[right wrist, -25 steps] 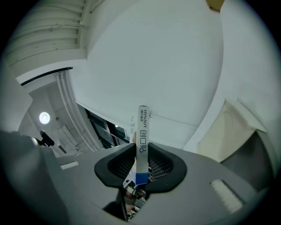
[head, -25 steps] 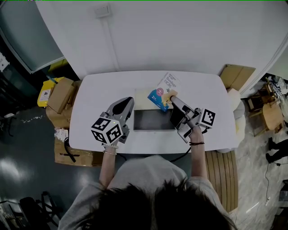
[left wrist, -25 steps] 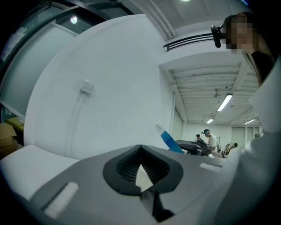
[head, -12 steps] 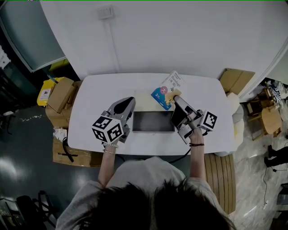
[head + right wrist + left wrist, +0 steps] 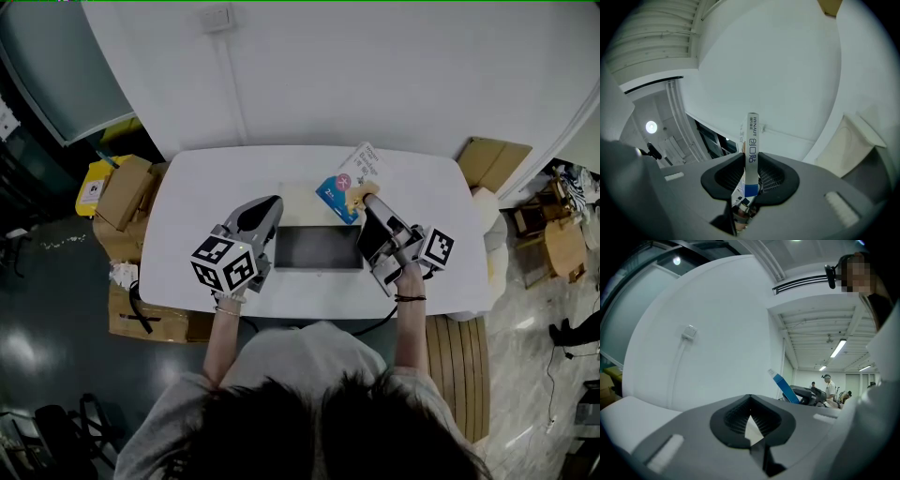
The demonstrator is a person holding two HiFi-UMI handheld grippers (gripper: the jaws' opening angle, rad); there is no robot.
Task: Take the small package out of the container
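My right gripper [image 5: 367,199] is shut on the small package [image 5: 347,183], a flat blue and white packet held in the air above the back right corner of the container [image 5: 319,248]. The container is a dark shallow box on the white table [image 5: 187,187], with a cream flap [image 5: 298,199] behind it. In the right gripper view the small package [image 5: 752,140] stands edge-on between the pads of the right gripper [image 5: 751,174]. My left gripper [image 5: 267,208] hovers by the container's left end, shut and holding nothing. In the left gripper view, beyond the left gripper [image 5: 750,425], the small package [image 5: 785,387] shows to the right.
Cardboard boxes [image 5: 127,197] stand on the floor left of the table, and more cardboard [image 5: 492,159] at the right. A slatted bench [image 5: 459,366] sits at the near right. A wall socket [image 5: 217,17] is on the white wall behind.
The right gripper has carried the package a little further back and to the right, away from the container. The left gripper has stayed in place.
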